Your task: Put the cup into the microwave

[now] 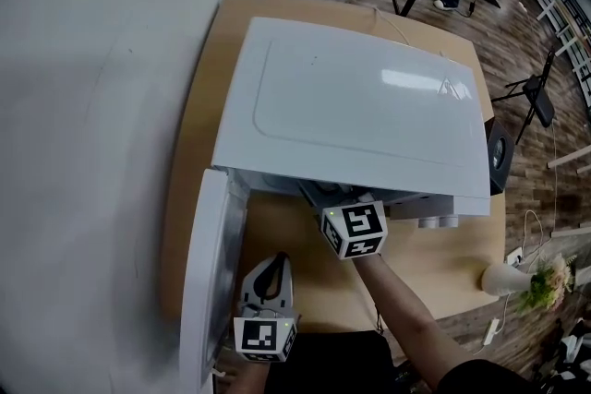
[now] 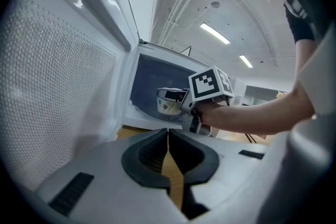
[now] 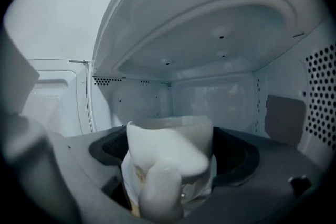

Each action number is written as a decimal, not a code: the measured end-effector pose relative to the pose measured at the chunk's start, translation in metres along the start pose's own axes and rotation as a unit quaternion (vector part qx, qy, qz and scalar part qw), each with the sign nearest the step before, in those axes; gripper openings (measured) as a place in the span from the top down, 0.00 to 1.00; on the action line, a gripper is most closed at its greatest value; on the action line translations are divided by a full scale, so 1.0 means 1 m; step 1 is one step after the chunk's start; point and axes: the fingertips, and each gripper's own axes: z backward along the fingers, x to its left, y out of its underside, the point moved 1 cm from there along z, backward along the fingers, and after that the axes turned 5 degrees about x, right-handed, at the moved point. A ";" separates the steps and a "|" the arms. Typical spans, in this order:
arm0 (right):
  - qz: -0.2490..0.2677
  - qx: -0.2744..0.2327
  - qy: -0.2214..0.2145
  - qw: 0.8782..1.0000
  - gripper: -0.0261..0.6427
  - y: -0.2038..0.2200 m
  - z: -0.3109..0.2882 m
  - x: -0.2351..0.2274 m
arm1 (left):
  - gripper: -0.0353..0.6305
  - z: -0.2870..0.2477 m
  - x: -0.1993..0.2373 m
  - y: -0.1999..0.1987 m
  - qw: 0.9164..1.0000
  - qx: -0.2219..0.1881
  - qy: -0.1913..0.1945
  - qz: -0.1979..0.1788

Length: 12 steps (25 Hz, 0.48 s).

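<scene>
Glossy white microwave (image 1: 360, 97), matt wooden table (image 1: 434, 265), seemingly glazed ceramic cup (image 3: 170, 152).

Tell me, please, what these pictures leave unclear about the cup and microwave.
Right gripper view: the white cup, blurred up close, hides the floor of the white microwave beneath it.
Head view: the microwave's top hides its cavity and the cup.
Left gripper view: the cup's print is too small to read.

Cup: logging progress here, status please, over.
Right tool shut on cup, inside microwave cavity. Left tool shut, empty, by open door. Nothing in the way.
</scene>
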 end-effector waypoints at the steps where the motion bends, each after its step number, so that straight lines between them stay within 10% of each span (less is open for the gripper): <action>1: 0.001 -0.001 -0.001 1.000 0.29 0.000 -0.002 0.000 | 0.93 0.000 0.001 0.000 1.000 0.000 0.000 0.001; 12: -0.016 0.010 0.001 1.000 0.29 0.005 -0.017 -0.005 | 0.93 0.002 0.007 0.002 1.000 0.004 -0.004 0.007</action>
